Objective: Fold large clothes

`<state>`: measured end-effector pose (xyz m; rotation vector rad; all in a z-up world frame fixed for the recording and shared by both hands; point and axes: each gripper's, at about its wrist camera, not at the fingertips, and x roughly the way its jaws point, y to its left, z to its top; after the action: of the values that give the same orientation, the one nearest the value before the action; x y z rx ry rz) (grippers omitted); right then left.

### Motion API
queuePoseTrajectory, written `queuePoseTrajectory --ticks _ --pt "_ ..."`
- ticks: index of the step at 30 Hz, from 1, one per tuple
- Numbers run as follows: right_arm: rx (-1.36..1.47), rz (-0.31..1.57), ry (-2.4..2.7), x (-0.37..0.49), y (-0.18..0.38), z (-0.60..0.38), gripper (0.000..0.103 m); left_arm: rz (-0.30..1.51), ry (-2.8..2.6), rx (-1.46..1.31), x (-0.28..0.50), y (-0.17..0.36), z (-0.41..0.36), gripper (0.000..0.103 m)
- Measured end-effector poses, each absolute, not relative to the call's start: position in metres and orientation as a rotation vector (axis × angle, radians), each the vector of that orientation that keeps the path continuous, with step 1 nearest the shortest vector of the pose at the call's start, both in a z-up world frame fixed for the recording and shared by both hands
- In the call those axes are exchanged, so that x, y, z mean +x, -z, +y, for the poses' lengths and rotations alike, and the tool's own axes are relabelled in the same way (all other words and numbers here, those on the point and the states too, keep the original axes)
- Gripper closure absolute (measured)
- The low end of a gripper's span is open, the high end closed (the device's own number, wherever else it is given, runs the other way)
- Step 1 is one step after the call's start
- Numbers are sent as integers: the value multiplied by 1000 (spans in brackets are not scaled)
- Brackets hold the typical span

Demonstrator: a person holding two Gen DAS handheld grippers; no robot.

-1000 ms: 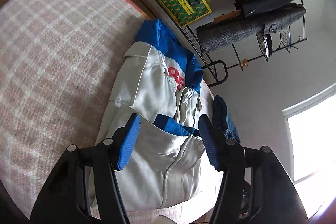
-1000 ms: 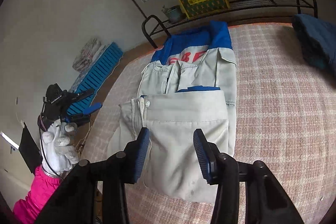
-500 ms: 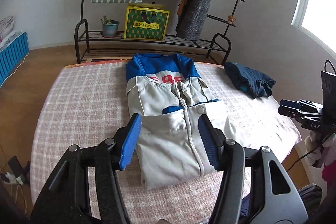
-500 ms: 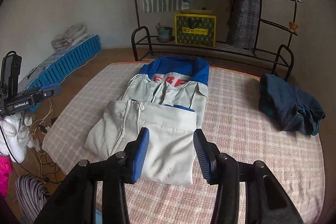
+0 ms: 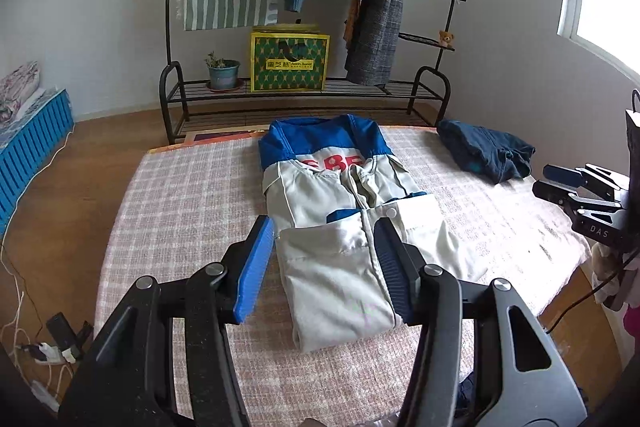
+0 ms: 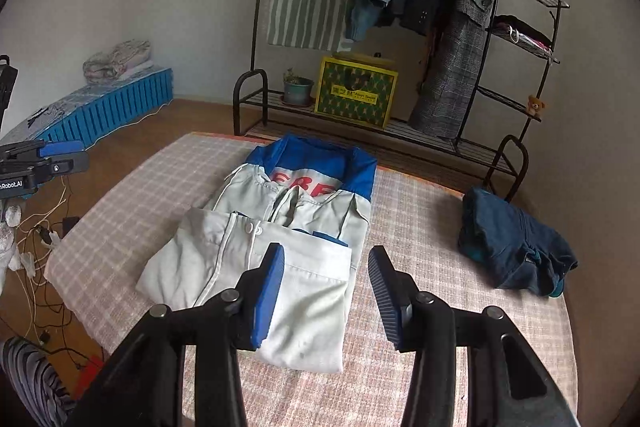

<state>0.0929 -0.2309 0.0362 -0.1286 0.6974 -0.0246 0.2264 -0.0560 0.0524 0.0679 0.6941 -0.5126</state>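
A grey-white jacket [image 5: 320, 195] with a blue collar and red letters lies folded on the pink checked table [image 5: 188, 211]. In the right wrist view the jacket [image 6: 208, 255] has its lower half turned up over the chest. My left gripper [image 5: 325, 231] hovers above the jacket's near end. Its jaws are closing with nothing between the blue pads. My right gripper [image 6: 326, 253] hangs open over the jacket's near right corner and holds nothing. Each gripper also shows at the edge of the other's view: the right gripper [image 5: 554, 183] and the left gripper [image 6: 68, 157].
A dark blue folded garment [image 6: 512, 247] lies at the table's right side. Behind the table stands a black clothes rack [image 5: 428, 87] with hanging coats, a yellow-green box [image 5: 290, 63] and a potted plant [image 5: 222, 73]. A blue crate [image 6: 116, 107] and cables [image 6: 40, 227] are on the floor at left.
Both grippers have risen and drawn back from the jacket, rolling from a tilted view to level. The jacket lies where it was, folded.
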Motion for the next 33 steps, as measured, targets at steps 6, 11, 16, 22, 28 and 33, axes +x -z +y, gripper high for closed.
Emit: queuePoseTrajectory --ticks 6,11,16,22,28,33 --pt "-130 695 -44 102 -30 -221 60 723 546 68 242 -41 -67 64" --pt "-135 751 -133 120 -8 -212 69 785 607 77 264 -13 -77 77" --pt "-151 822 -229 149 33 -198 71 861 640 132 292 30 -92 81" --pt "-149 895 -275 200 86 -191 73 893 702 132 321 61 -114 81" --pt "-181 1062 -80 235 155 -234 74 941 727 183 347 100 -145 81" --pt "-275 1037 -87 224 160 -231 74 951 706 227 354 126 -155 81"
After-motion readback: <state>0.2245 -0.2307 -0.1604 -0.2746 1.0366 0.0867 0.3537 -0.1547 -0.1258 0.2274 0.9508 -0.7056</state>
